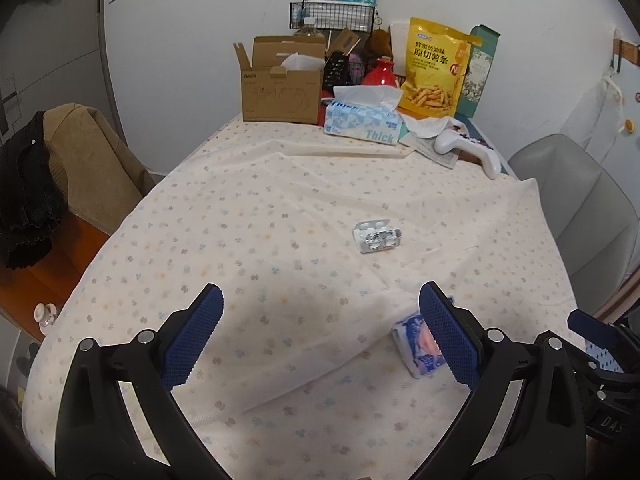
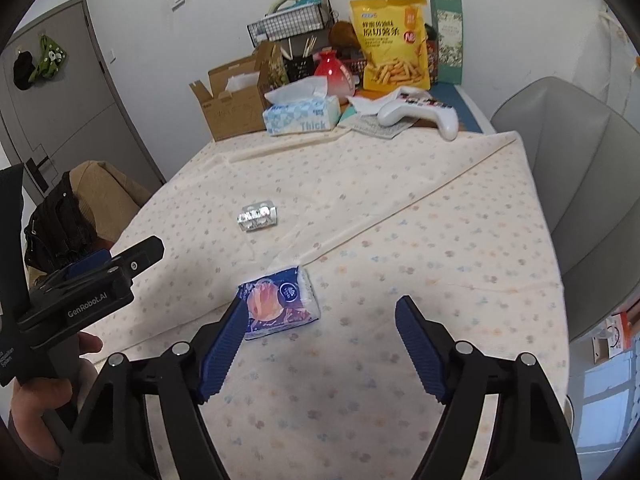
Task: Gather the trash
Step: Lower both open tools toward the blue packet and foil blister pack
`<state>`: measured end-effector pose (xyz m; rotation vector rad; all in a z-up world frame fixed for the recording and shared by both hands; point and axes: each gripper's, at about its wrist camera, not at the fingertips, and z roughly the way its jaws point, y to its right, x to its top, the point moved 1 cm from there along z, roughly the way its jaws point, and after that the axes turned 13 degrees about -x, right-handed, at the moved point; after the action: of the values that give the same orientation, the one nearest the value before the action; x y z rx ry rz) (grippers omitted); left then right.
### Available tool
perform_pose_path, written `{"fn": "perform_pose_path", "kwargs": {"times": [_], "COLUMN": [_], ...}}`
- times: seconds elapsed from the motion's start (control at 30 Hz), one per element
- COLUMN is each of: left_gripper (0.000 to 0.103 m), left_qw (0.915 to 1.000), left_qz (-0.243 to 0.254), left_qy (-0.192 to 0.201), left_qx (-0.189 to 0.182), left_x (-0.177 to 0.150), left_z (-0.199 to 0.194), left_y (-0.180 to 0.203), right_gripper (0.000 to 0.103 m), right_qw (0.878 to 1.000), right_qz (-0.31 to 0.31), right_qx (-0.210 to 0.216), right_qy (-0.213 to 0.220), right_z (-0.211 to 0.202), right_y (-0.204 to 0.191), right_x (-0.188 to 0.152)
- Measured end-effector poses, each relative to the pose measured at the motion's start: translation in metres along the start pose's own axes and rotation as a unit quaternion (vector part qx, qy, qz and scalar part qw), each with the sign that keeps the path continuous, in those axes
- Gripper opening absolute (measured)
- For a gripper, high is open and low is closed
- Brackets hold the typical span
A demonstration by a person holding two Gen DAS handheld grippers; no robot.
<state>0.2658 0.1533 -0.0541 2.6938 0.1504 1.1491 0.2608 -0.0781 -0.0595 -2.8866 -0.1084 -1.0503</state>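
Observation:
A small blue and pink tissue pack point(image 2: 280, 304) lies on the flowered tablecloth point(image 2: 440, 240) near the front. My right gripper point(image 2: 322, 306) hangs just above it, open; its left finger is right at the pack's edge and the right finger is well clear. Further back lies a silver blister pack point(image 2: 258, 216). In the left wrist view my left gripper point(image 1: 320, 296) is open with nothing between its fingers; the tissue pack point(image 1: 416, 348) sits partly behind its right finger and the blister pack point(image 1: 377, 236) lies ahead. A hand holds the left gripper point(image 2: 100, 276).
At the table's far end stand a cardboard box point(image 1: 280, 92), a blue tissue box point(image 1: 362, 120), a yellow snack bag point(image 1: 434, 68) and a white game controller point(image 1: 468, 148). A grey chair point(image 1: 580, 208) is on the right, and a brown chair point(image 1: 88, 160) with a black garment on the left.

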Motion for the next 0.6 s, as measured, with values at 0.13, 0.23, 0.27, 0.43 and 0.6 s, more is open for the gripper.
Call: {"fn": "perform_pose_path", "kwargs": {"times": [0.13, 0.23, 0.27, 0.43, 0.6], "left_gripper": [0.098, 0.098, 0.098, 0.098, 0.098], "left_qw": [0.9999, 0.9997, 0.9997, 0.9993, 0.9991], "left_qz": [-0.001, -0.003, -0.005, -0.011, -0.010], "left_qy": [-0.013, -0.020, -0.022, -0.031, -0.039], "left_qx": [0.008, 0.010, 0.011, 0.015, 0.014], "left_x": [-0.005, -0.008, -0.009, -0.014, -0.014], "left_z": [0.014, 0.022, 0.024, 0.034, 0.045], "left_y": [-0.012, -0.019, -0.022, -0.035, -0.039], "right_gripper": [0.074, 0.074, 0.074, 0.066, 0.058], "right_qw": [1.000, 1.000, 0.999, 0.999, 0.998], "right_qz": [-0.007, -0.014, -0.015, -0.023, -0.017], "right_qx": [0.010, 0.016, 0.018, 0.015, 0.009], "right_qy": [-0.015, -0.023, -0.027, -0.042, -0.060], "right_z": [0.021, 0.034, 0.040, 0.063, 0.084], "right_y": [-0.013, -0.025, -0.028, -0.041, -0.039], "right_x": [-0.001, -0.001, -0.002, -0.005, -0.009]}}
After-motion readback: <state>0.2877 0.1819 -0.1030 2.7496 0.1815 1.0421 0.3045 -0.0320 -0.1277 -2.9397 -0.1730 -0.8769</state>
